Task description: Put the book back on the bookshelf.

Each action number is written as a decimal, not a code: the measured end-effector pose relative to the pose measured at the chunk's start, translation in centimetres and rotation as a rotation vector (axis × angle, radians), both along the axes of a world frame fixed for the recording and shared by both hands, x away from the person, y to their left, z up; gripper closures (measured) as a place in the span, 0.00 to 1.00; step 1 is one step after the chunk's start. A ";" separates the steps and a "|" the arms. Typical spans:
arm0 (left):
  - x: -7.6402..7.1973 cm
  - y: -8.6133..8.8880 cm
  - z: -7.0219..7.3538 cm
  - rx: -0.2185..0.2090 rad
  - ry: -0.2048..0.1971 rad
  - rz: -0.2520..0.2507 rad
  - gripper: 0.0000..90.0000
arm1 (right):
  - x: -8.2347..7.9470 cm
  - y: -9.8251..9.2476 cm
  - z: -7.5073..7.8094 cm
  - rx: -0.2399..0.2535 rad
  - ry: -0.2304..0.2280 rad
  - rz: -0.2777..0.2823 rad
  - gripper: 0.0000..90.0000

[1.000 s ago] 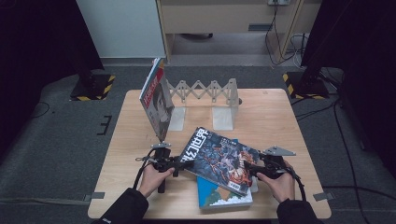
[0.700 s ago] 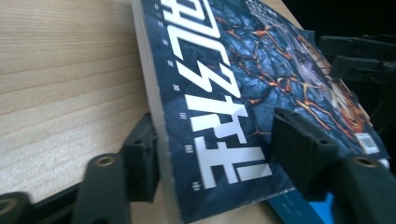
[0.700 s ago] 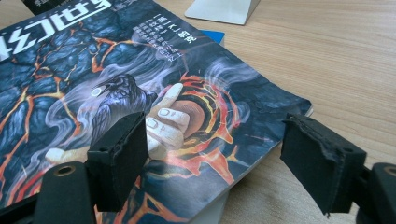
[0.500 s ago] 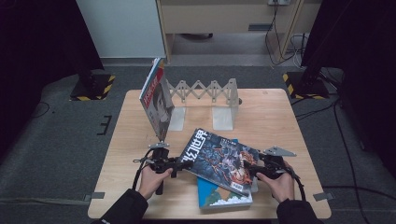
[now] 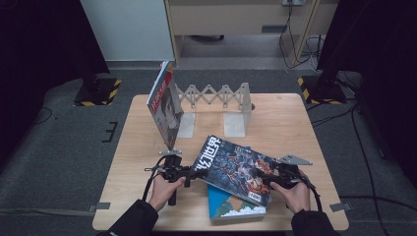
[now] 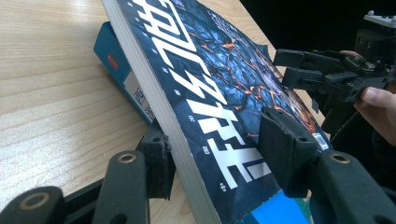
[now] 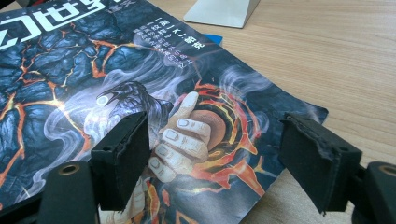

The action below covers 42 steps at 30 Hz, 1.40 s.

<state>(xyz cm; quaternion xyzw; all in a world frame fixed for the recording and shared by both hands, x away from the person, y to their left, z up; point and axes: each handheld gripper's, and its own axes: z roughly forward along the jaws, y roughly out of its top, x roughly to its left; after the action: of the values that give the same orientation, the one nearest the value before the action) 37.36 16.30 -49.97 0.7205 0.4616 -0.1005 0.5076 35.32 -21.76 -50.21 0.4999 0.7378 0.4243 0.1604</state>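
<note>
We are picking up the dark magazine [image 5: 235, 168], which lies atop the blue book [image 5: 231, 204] in front of the bookend rack [image 5: 219, 101]. Our left gripper [image 6: 219, 154] has just been closing across its spine edge, pads nearly touching; our right gripper [image 7: 224, 154] hovers spread over the cover. Next comes a firm pinch, then lifting toward the rack.

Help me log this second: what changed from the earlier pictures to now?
The left gripper has just been closing its jaws around the spine edge of the dark magazine; whether they press yet is unclear. The right gripper, blue book and standing magazine kept their places.
</note>
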 end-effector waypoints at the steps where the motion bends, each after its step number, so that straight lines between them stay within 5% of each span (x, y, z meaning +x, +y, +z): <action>1: 0.0 0.1 0.0 -0.002 0.009 -0.004 0.54 | 0.0 -0.1 0.0 -0.003 -0.002 0.003 0.27; 5: -0.1 0.0 0.2 -0.052 0.037 -0.017 0.61 | 0.0 0.1 -0.1 0.017 0.000 0.010 0.27; 12: -0.1 -0.7 -0.1 -0.022 0.055 -0.030 0.64 | 0.0 0.5 -0.2 0.021 -0.008 0.024 0.27; 19: -0.2 -0.2 0.4 -0.065 0.095 -0.029 0.75 | 0.0 0.4 -0.2 0.022 -0.007 0.025 0.26; 27: -0.1 1.8 0.9 -0.064 0.103 0.008 0.76 | 0.0 0.3 0.1 0.004 -0.015 0.024 0.27; 35: -0.2 3.6 -0.3 0.045 0.110 0.048 0.70 | -0.1 1.0 0.0 0.012 -0.007 0.048 0.26; 42: 0.1 3.5 -0.7 0.128 0.059 0.029 0.57 | -0.1 1.2 -0.1 0.022 0.000 0.049 0.26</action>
<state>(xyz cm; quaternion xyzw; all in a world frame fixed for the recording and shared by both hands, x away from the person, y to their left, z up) 37.50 19.75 -50.66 0.7415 0.4923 -0.0847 0.4479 35.21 -20.61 -50.33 0.4833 0.7452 0.4362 0.1443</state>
